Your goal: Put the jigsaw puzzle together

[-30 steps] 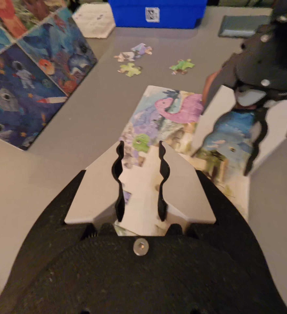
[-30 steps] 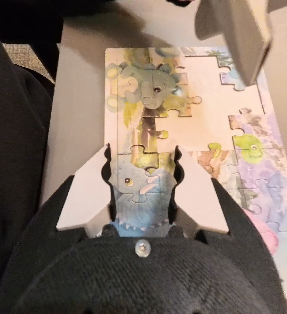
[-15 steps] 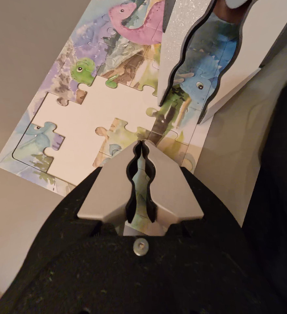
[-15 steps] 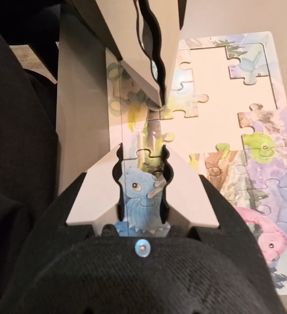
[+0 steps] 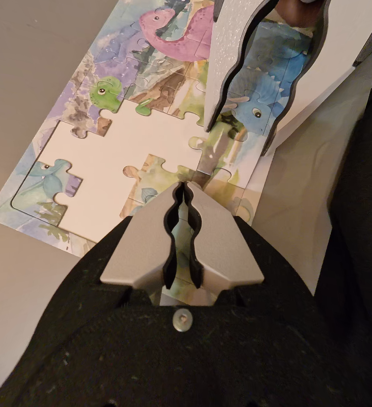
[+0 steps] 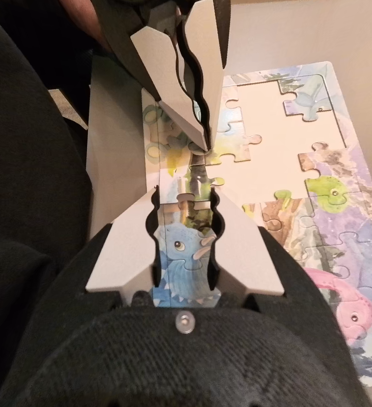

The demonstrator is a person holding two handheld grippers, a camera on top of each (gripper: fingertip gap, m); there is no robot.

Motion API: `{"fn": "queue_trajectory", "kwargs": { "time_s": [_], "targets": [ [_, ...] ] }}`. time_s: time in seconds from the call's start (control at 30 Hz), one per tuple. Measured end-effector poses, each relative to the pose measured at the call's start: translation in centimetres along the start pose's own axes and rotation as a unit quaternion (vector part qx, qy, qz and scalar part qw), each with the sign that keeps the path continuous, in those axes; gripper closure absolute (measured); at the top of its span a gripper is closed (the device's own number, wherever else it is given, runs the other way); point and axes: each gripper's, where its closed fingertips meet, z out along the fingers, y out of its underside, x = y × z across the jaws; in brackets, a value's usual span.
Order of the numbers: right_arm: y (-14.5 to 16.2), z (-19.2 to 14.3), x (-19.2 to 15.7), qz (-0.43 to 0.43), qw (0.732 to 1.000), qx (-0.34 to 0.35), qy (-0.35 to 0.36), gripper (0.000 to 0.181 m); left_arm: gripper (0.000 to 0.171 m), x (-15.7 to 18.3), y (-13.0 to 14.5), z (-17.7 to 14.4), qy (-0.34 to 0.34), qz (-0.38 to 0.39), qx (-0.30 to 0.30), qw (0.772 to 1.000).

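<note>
1. My left claw (image 5: 184, 182) has its tips pressed together, nothing between them. They rest on the placed pieces at the near edge of the puzzle (image 5: 119, 143), on the seam beside the tree-trunk piece (image 5: 216, 154).
2. My right claw (image 6: 184, 191) stands partly open and empty, its two fingers straddling the blue dinosaur (image 6: 180, 244) without touching it, as far as I can tell.
3. The relation that matters: the bare gap in the tray (image 5: 114, 154) lies ahead and to the left of my left claw, just beside its tips. From my right claw the gap is ahead and to the right, a little farther. So the left claw is nearer the gap.
4. The puzzle's long axis runs from the blue dinosaur corner, near me, away toward the pink dinosaur (image 5: 174, 37) in the left wrist view; the gap stretches across the tray's short way.
5. Counts: one puzzle tray, one large connected gap, two claws. Dinosaur heads showing: one blue, one green (image 5: 105, 92), one pink, one pale blue (image 5: 46, 174) on a lone corner piece.
6. No loose piece shows in either view, so I judge the next move calls for fetching one from out of sight.
7. The surface (image 5: 26, 66) is plain grey.
</note>
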Motion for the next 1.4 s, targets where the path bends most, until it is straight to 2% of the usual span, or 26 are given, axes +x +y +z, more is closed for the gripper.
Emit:
{"fn": "queue_trajectory", "kwargs": {
  "time_s": [0.43,0.7,0.83,0.93,1.03,1.07,1.13,1.2,1.27,1.4],
  "targets": [
    [-0.9,-0.6,0.5,0.004,1.000,0.023,0.005,0.137,0.171,0.0,0.0,0.0,0.005,0.002,0.003,1.000],
    [-0.9,-1.8,2.0,0.018,0.998,0.051,0.031,0.137,0.170,-0.1,-0.2,0.0,0.004,-0.005,0.011,1.000],
    [-1.5,-2.2,2.8,0.018,0.996,0.074,0.051,0.137,0.159,-0.8,-1.4,-0.7,-0.008,-0.020,0.051,0.998],
    [-2.4,-2.8,3.6,0.010,0.992,0.099,0.079,0.136,0.146,-0.8,-2.8,-1.8,0.027,-0.073,0.106,0.991],
    [-3.9,-3.9,4.4,-0.008,0.983,0.137,0.119,0.136,0.115,-1.2,-4.2,-2.6,0.081,-0.159,0.170,0.969],
    [-4.5,-4.3,4.6,-0.015,0.979,0.155,0.132,0.136,0.102,-1.1,-4.8,-2.9,0.109,-0.186,0.195,0.957],
    [-5.9,-5.0,4.6,-0.034,0.968,0.193,0.159,0.137,0.092,-0.8,-6.2,-3.7,0.167,-0.242,0.244,0.924],
    [-6.9,-5.2,4.2,-0.057,0.959,0.215,0.178,0.136,0.092,-0.6,-7.3,-4.3,0.215,-0.285,0.278,0.892],
    [-7.5,-5.0,4.0,-0.072,0.954,0.220,0.192,0.137,0.100,-0.2,-8.0,-4.6,0.251,-0.308,0.296,0.869],
    [-7.4,-4.5,4.0,-0.085,0.952,0.207,0.208,0.136,0.128,0.2,-8.8,-5.4,0.297,-0.326,0.321,0.838]
  ]
}}
